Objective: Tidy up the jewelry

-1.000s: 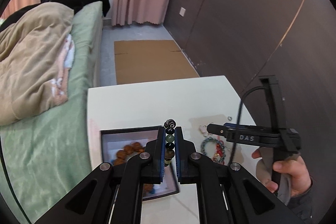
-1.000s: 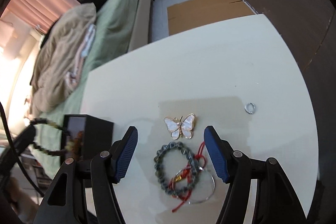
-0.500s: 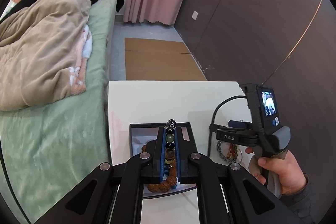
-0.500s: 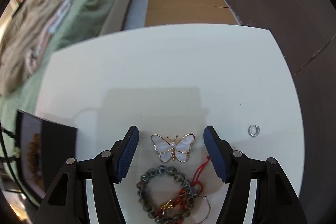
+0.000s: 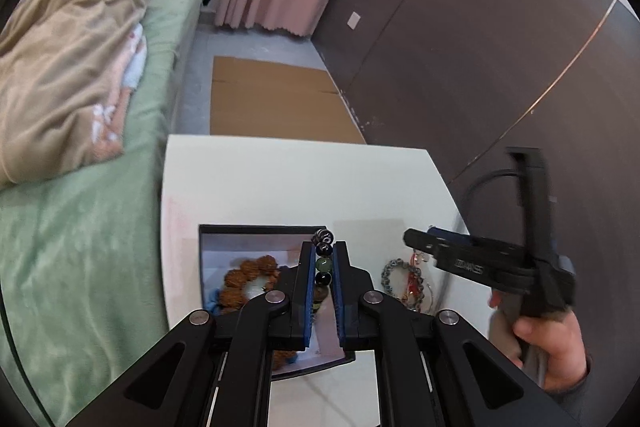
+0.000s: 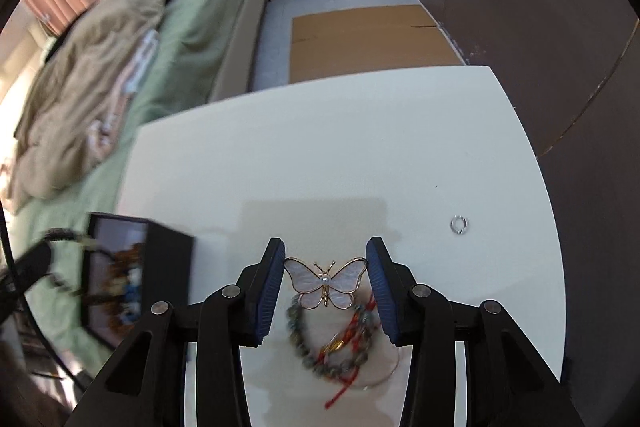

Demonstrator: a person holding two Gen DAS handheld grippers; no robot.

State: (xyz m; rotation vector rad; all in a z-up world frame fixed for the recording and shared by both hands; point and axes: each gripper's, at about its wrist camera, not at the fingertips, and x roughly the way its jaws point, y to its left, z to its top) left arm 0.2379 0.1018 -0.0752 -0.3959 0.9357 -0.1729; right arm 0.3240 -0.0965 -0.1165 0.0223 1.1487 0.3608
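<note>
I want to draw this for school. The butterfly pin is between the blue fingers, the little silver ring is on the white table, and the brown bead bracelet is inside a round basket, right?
Almost. The brown bead bracelet lies in a square black box, not a round basket; the left wrist view shows it. The butterfly pin is between the blue fingers, and the silver ring is on the white table.

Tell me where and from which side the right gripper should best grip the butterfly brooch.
Probably across the two wingtips, from straight above. The butterfly brooch lies flat on the white table, wings spread sideways, so its outer wing edges face the pads. The right gripper already straddles it, jaws closing; the beaded bracelet crowds its lower edge.
</note>
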